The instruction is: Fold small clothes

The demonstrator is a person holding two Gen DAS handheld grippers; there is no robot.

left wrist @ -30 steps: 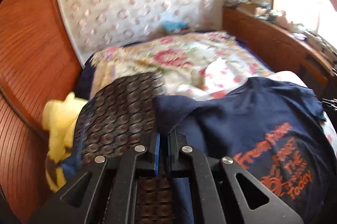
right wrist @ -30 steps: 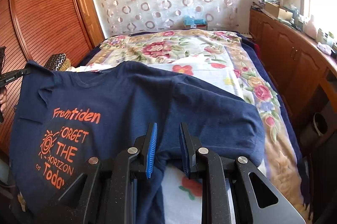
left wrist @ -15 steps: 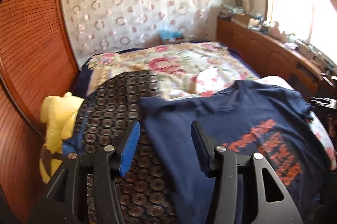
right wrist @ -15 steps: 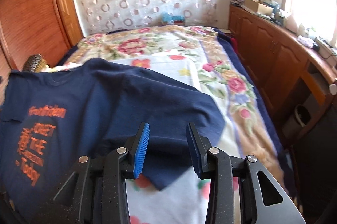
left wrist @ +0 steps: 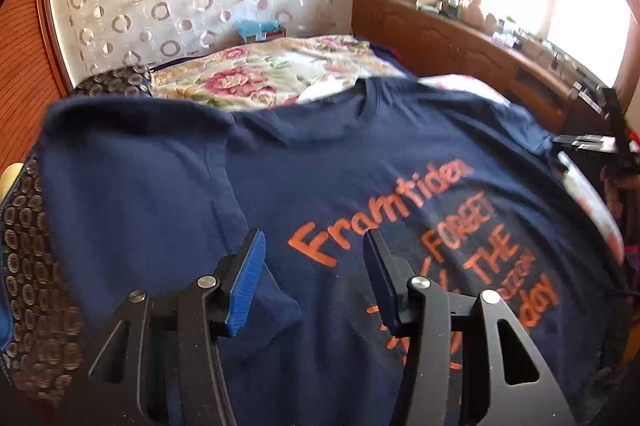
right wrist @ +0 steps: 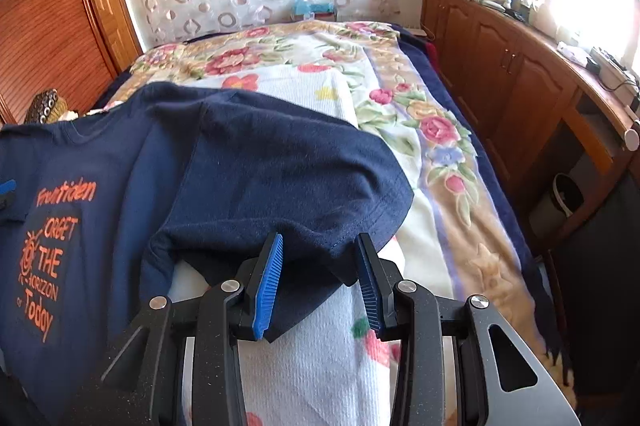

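One navy T-shirt (left wrist: 320,186) lies spread face up on the bed (right wrist: 400,98), and two claws hang over it. The left claw (left wrist: 314,274) is spread wide above the chest print, gripping nothing. The right claw (right wrist: 320,278) is spread too, a sleeve (right wrist: 288,178) hem lying between its fingers. The shirt's lower edge is cut off below, and the orange lettering is partly blurred.

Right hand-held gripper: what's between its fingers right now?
In the right wrist view, the navy T-shirt's sleeve hem lies between the open fingers of the right hand-held gripper, not pinched.
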